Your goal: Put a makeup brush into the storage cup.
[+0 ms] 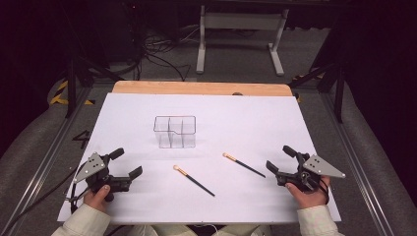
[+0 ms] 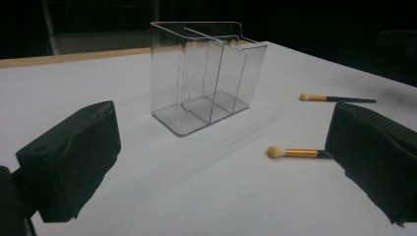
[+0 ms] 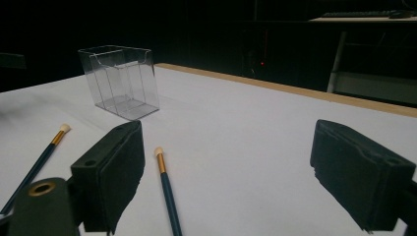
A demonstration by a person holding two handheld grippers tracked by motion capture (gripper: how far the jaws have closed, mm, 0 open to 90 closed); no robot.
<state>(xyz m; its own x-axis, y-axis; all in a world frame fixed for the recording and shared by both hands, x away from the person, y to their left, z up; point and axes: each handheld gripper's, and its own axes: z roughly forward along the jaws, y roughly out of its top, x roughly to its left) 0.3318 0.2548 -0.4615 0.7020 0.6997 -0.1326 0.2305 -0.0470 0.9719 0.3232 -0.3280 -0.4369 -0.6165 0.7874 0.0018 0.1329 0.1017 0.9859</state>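
High view shows our left gripper (image 1: pixel 126 162) and right gripper (image 1: pixel 279 158) both gaping empty, flanking two brushes (image 1: pixel 193 180) at six o'clock of the clear organizer (image 1: pixel 175 132), ready for pickup.

A white-topped counter (image 1: pixel 275 118) with a wooden far edge stands in a dark room; behind it, a white metal frame (image 1: pixel 241 29) and tangled black cables (image 1: pixel 157 51) rest on grey floor.
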